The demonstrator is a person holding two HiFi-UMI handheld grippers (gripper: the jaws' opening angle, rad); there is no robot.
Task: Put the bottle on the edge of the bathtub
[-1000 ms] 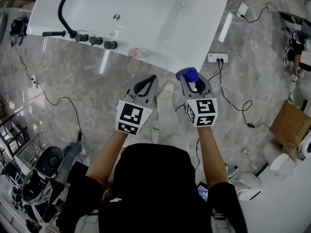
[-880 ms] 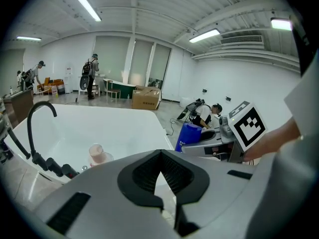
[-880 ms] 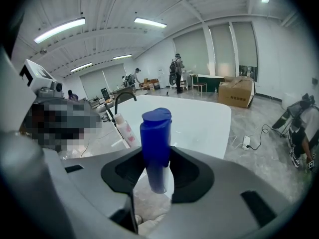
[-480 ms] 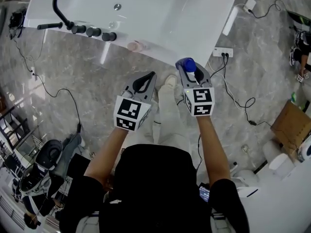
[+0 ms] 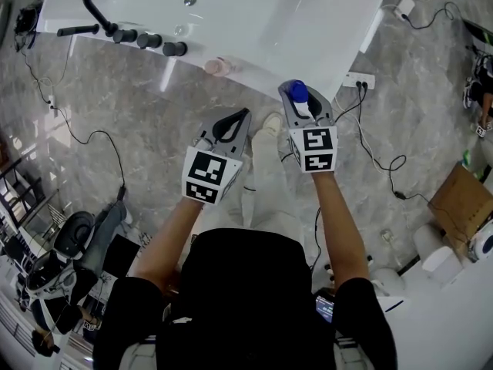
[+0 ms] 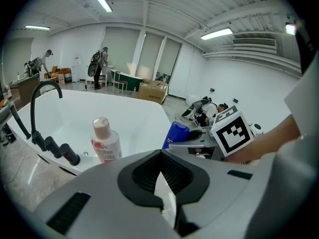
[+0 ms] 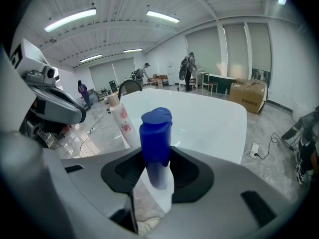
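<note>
Gripping the blue-capped bottle [image 7: 155,133] upright, cap on top, between the jaws of the right gripper [image 5: 302,102], just beside the near rim of the bathtub [image 5: 262,72] and not yet resting on it. Compared with one second ago, keeping the same grip but carrying it lower, with both marker cubes smaller in the head view. Along that rim, leaving a free white stretch between the pink bottle [image 5: 218,66], which stands on the edge to the left, and the tub's right corner. Further left on the same edge, showing a row of dark knobs [image 5: 148,42] and the black curved faucet [image 5: 94,6]. On the grey marble floor [image 5: 139,122] to the right, showing a white power strip [image 5: 360,79] with cables, near but apart from the gripper. Pressing the right jaws, spread wide, on both sides of the bottle's body. Holding the left gripper [image 5: 245,116] beside the right one, jaws pressed together at the tips, with nothing between them, near the rim and apart from the pink bottle.
</note>
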